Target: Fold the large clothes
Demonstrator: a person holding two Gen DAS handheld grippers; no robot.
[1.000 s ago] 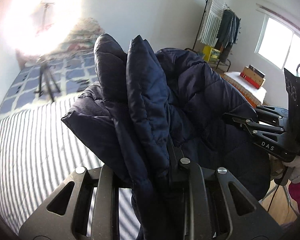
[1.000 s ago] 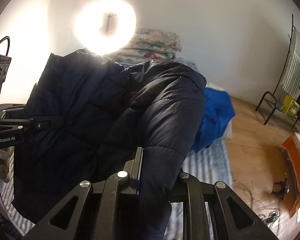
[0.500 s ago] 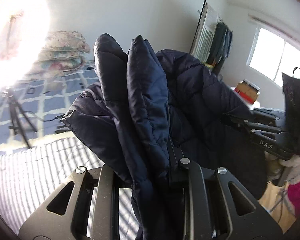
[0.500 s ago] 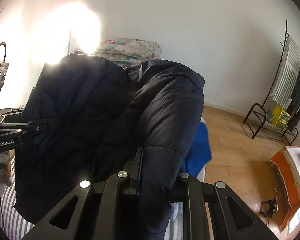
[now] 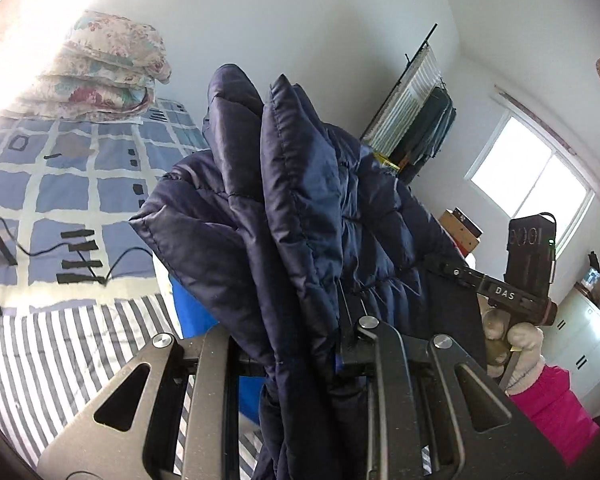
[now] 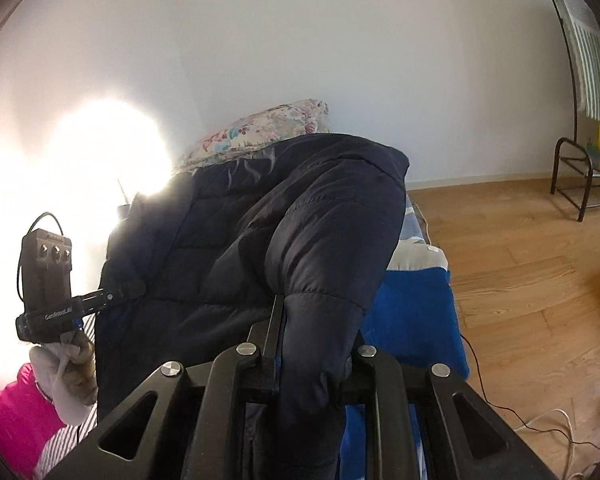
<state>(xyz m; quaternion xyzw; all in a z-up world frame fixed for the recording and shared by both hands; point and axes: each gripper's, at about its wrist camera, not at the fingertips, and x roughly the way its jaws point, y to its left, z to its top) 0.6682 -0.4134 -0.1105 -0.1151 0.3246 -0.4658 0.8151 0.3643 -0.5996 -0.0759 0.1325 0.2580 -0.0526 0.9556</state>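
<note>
Now we hold the navy puffer jacket aloft, left gripper and right gripper both clenched on it; next, lay it flat on the bed.

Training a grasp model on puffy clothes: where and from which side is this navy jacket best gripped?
Grip the navy puffer jacket at a thin quilted edge, from below with fingers pointing up, as the left gripper and right gripper do; the bulk hangs free.

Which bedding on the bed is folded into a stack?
The floral quilt by the wall is folded and stacked; the checked blue cover and the striped sheet lie flat.
</note>
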